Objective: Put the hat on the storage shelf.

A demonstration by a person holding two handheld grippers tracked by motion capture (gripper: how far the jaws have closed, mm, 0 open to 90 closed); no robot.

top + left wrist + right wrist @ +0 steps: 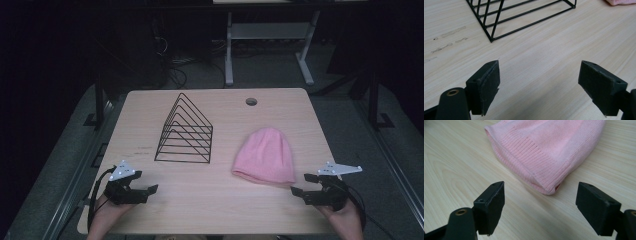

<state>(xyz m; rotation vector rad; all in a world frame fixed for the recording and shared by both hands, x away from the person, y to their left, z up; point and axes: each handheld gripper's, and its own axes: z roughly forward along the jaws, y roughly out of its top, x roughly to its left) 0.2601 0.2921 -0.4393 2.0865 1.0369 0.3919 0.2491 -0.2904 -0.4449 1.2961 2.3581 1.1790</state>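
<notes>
A pink knit beanie [265, 156] lies flat on the right half of the wooden table [220, 210]. A black wire rack with triangular dividers [185, 131] stands left of centre. My left gripper [148, 181] rests near the front left edge, open, nothing between its jaws. In the left gripper view, that gripper [539, 66] points at bare wood below the rack's corner [532, 23], and the beanie's edge [621, 2] shows at top right. My right gripper [299, 183] is open just right of the beanie's ribbed brim. In the right gripper view, its jaws [540, 185] straddle the brim corner [549, 145] from a short distance.
A round cable hole [251, 101] sits near the table's far edge. Behind the table stand white desk legs [229, 50] and cables on a dark floor. Faint scuff marks [449, 32] streak the wood left of the rack.
</notes>
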